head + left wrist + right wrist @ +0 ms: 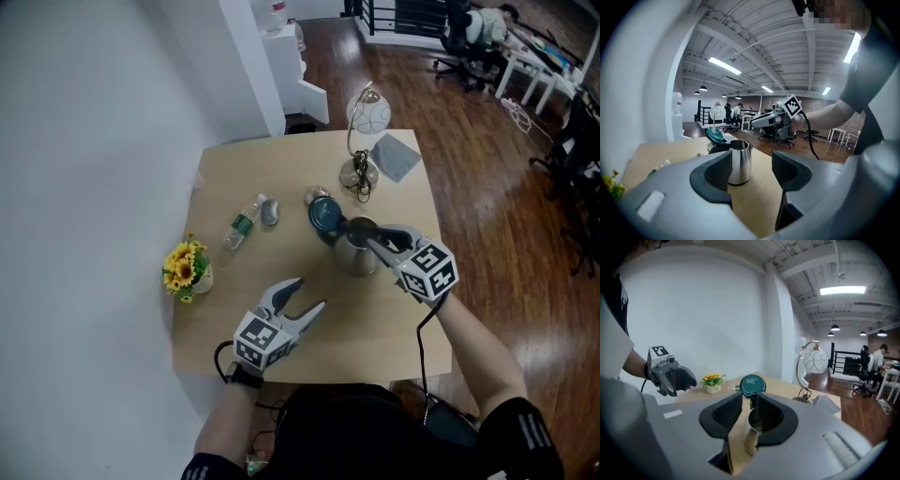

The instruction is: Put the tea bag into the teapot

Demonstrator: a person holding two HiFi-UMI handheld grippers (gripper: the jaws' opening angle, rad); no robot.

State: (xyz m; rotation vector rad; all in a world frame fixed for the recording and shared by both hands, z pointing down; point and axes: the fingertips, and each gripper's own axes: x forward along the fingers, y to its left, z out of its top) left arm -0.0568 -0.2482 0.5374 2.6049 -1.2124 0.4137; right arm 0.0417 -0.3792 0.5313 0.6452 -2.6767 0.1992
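Teapot [357, 253] stands with its lid [325, 214] flipped up. My right gripper [378, 244] is over its mouth, fingers a narrow gap apart with nothing between them. My left gripper [311, 293] hangs wide apart, empty. I see no tea bag and cannot tell whether it lies inside.

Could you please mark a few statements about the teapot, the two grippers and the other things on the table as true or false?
1. The teapot has its green lid flipped open. True.
2. The left gripper has its fingers shut on a bottle. False: its fingers are apart and empty, and the bottle lies on the table, away from it.
3. The sunflowers stand near the table's left edge. True.
4. The lamp lies tipped over. False: it stands upright beside the grey cloth.
5. The right gripper is at the teapot. True.
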